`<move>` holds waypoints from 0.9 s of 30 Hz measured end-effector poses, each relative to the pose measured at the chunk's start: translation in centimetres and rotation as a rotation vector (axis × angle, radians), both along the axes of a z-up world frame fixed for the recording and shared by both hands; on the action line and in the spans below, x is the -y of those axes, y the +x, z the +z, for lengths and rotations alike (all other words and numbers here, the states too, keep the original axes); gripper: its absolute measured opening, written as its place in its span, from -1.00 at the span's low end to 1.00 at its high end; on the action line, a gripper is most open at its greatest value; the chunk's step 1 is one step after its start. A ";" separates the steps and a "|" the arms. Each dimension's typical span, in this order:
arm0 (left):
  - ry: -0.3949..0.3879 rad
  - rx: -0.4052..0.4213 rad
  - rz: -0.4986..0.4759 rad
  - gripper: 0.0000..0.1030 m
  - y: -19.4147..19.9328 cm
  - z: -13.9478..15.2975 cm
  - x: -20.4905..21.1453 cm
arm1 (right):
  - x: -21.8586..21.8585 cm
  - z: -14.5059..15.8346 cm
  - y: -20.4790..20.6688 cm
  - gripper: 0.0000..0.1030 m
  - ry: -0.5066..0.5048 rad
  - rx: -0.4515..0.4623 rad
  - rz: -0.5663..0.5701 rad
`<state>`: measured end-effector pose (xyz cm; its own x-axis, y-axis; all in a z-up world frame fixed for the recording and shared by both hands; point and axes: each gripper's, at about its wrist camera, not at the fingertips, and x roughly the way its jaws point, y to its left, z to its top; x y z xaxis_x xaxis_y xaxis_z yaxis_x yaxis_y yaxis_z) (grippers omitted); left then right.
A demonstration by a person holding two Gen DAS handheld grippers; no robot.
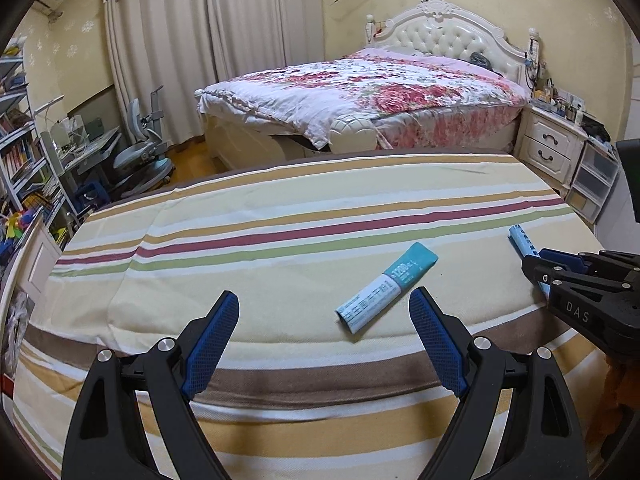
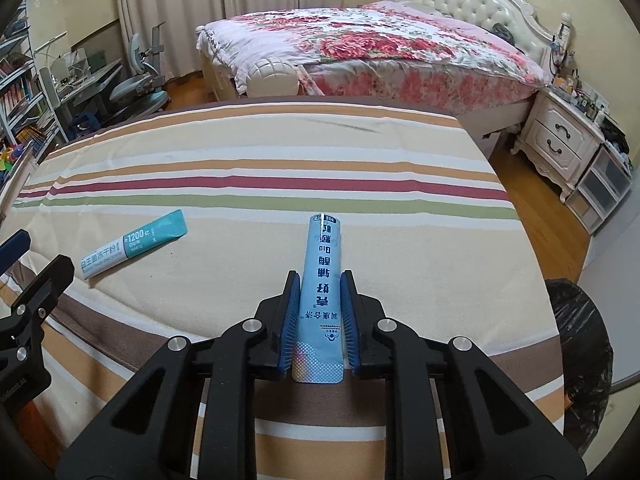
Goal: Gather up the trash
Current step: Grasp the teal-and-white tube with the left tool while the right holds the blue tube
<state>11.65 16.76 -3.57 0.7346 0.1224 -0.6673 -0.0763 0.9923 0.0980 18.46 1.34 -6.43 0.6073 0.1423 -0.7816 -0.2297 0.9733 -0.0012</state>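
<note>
A teal and white sachet (image 1: 386, 294) lies on the striped tablecloth (image 1: 240, 248), just ahead of my open, empty left gripper (image 1: 324, 304) and a little right of its middle. It also shows in the right wrist view (image 2: 134, 245) at the left. My right gripper (image 2: 320, 284) is shut on a light blue sachet (image 2: 322, 280), which sticks out forward over the cloth. In the left wrist view the right gripper (image 1: 538, 268) sits at the right edge with the blue sachet (image 1: 520, 240) poking out.
A black trash bag (image 2: 580, 356) stands at the table's right side. Beyond the table are a floral bed (image 1: 360, 92), a white nightstand (image 1: 552, 144), plastic drawers (image 1: 592, 184), and a desk with chair (image 1: 144, 152) at left.
</note>
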 end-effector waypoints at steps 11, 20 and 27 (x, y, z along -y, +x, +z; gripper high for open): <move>0.026 -0.133 -0.081 0.49 3.9 -2.1 1.4 | 0.8 -0.2 0.1 -0.61 0.015 0.012 0.006; -0.051 -0.141 -0.077 -0.61 2.7 -2.3 0.5 | 0.9 -0.2 0.1 -0.60 0.023 0.012 0.006; -0.072 -0.141 -0.068 -0.70 2.9 -2.1 0.1 | 0.9 -0.2 0.1 -0.60 0.025 0.011 0.006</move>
<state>14.52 16.62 -5.72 0.6383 0.0238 -0.7694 0.0011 0.9995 0.0317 18.56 0.41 -6.66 0.6153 0.1656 -0.7707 -0.2356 0.9716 0.0207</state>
